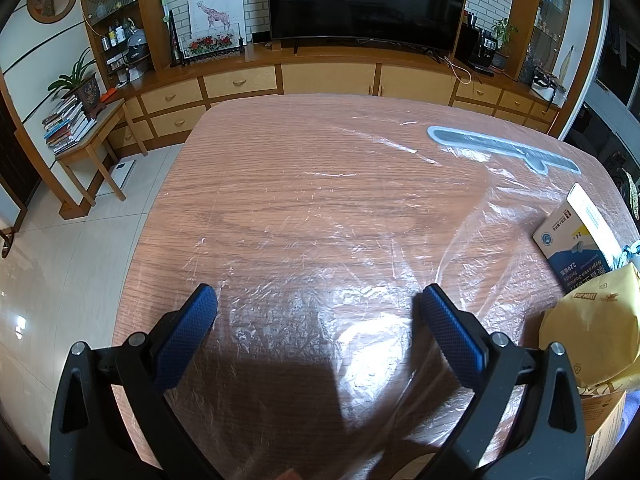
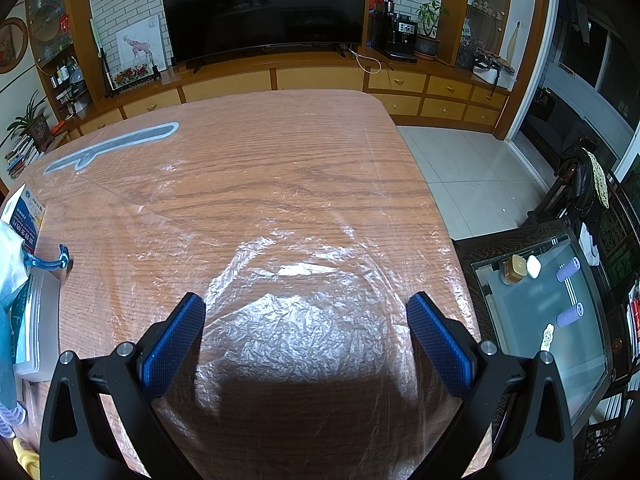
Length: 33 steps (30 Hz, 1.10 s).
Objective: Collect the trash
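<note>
wood-grain table (image 1: pixel 280 184) under crinkled plastic sheet (image 2: pixel 296 320); we hold left gripper (image 1: pixel 318 300) and right gripper (image 2: pixel 306 308) spread wide, empty.

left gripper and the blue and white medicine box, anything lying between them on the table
No object: in the left wrist view only the clear plastic sheet over the wooden table lies between the open left gripper and the medicine box.

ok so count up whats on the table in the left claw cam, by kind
clear plastic sheet: 1
grey flat strip: 1
boxes: 2 (blue-and-white tablet box, tan cardboard box, cut off at the frame edge)
yellow paper bag: 1
blue cord, barely in frame: 1
total: 6
</note>
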Tool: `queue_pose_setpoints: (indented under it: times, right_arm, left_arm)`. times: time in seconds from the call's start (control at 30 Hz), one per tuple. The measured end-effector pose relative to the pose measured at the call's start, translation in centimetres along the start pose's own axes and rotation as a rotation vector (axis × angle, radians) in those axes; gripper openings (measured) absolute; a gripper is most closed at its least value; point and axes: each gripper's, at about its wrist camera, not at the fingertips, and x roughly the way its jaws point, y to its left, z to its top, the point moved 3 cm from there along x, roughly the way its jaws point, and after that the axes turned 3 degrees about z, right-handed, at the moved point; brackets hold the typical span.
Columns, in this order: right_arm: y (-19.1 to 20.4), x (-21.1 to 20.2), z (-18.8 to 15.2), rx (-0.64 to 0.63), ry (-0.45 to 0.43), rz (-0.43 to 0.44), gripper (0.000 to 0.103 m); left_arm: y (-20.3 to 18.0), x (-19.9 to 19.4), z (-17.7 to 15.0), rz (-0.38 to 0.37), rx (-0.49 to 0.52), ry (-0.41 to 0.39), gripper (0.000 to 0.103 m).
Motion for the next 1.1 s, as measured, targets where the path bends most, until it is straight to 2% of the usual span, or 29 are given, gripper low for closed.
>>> queue_pose_setpoints:
  times: [0.43,0.5,0.57,0.63,0.8,0.93,1.1]
  right_arm:
    - [-0.1,0.1,0.0,0.002,0.003,0.001,0.099]
    - [-0.2,-0.1,0.1,0.026,0.011,0.013,0.099]
    - [-0.3,-1.8,0.5,0.067,-0.037,0.034,0.099]
    - [0.0,-4.0,0.8,0.078,-0.087,0.015,0.099]
    - [4.3,-10.6,-0.8,-0.009,-0.162,0.077,0.099]
    - [9.1,-13.3,-3.9,-0.079,-0.131,0.161,0.099]
    - [14.3,-13.3,-7.9,-0.127,-0.07,0.225,0.099]
  left_arm:
    - [0.1,0.0,0.0,0.0,0.003,0.004,0.102]
    - [0.6,-0.3,0.2,0.042,-0.016,0.005,0.102]
    - [1.5,-1.7,0.7,0.052,-0.058,-0.033,0.102]
    - [2.1,-3.9,1.2,0.038,-0.068,-0.069,0.102]
    - [1.3,-9.3,-0.9,-0.013,0.019,-0.131,0.102]
    - [-0.1,-10.6,-4.3,-0.083,0.073,-0.092,0.102]
    - [-2.5,-10.0,-6.7,-0.074,0.162,-0.058,0.102]
